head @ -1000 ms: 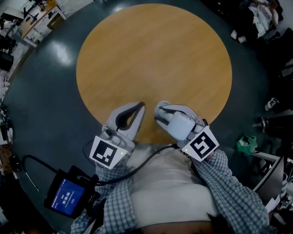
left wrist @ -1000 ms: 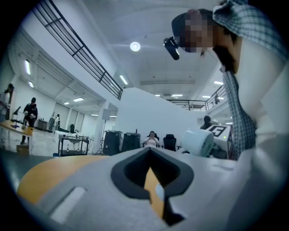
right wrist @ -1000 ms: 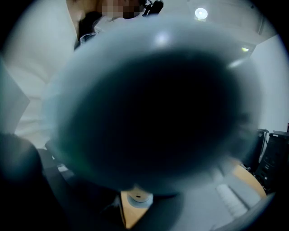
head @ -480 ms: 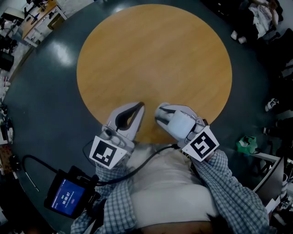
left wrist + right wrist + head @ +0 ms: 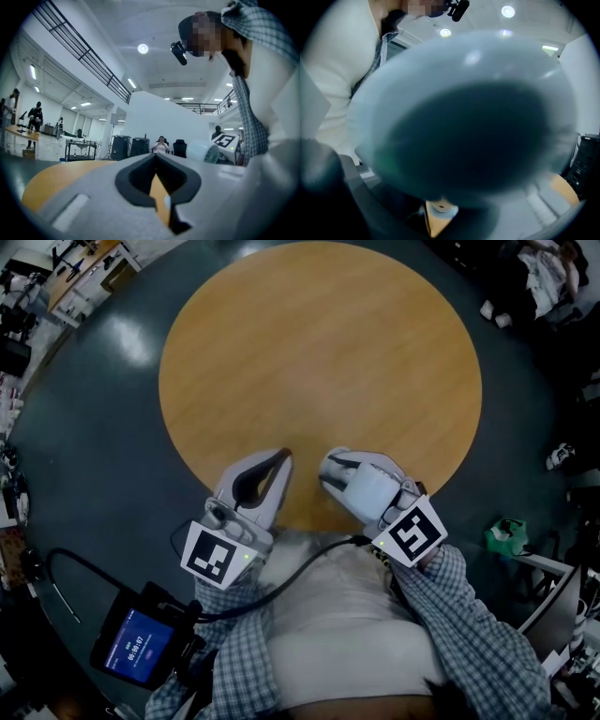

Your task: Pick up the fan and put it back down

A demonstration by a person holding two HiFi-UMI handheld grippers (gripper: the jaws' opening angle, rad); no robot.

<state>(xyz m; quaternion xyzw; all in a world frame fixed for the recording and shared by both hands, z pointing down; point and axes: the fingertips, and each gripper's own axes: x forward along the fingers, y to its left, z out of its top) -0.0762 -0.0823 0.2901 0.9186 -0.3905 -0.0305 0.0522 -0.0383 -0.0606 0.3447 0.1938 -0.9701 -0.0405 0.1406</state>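
Observation:
A small white fan (image 5: 368, 491) is held in my right gripper (image 5: 330, 468), just over the near edge of the round wooden table (image 5: 319, 352). The jaws are shut on it. In the right gripper view the fan's pale round head with a dark centre (image 5: 473, 117) fills nearly the whole picture and hides the fingertips. My left gripper (image 5: 284, 456) hovers beside it to the left, shut, with nothing between its touching tips (image 5: 156, 155). From the left gripper view the fan (image 5: 206, 152) shows at the right, next to the right gripper's marker cube (image 5: 227, 140).
A device with a blue screen (image 5: 139, 646) lies on the dark floor at lower left, and a black cable (image 5: 66, 592) runs from it. A green object (image 5: 506, 534) sits on the floor at right. Desks (image 5: 75, 277) and people stand far off.

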